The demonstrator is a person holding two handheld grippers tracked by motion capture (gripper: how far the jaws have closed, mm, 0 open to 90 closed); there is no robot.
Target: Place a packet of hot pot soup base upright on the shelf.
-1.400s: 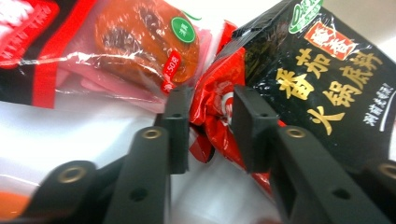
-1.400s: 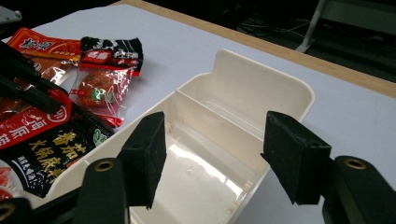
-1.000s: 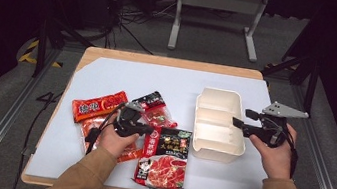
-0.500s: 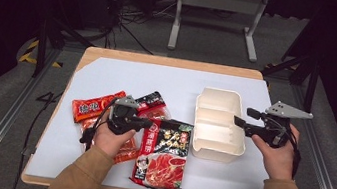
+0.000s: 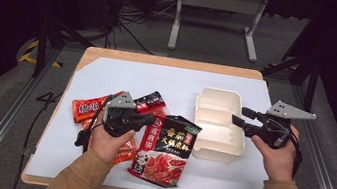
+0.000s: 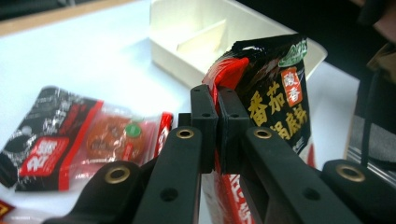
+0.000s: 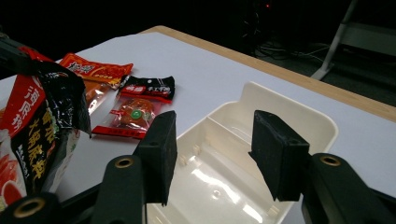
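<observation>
Both grippers differ: left gripper (image 6: 217, 123) pinches the black packet's (image 5: 166, 147) edge, right gripper (image 7: 212, 151) gapes over the tray (image 5: 220, 105).

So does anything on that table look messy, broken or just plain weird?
Nothing broken or spilled. The one oddity: the big black sauce packet is lifted off the table by one edge, pinched in the left gripper, so it hangs crumpled. The white tray is empty, and the right gripper hovers open over it.

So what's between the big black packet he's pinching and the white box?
Nothing but bare white table cover; in the high view the black packet, held by the left gripper, sits just left of the white box.
</observation>
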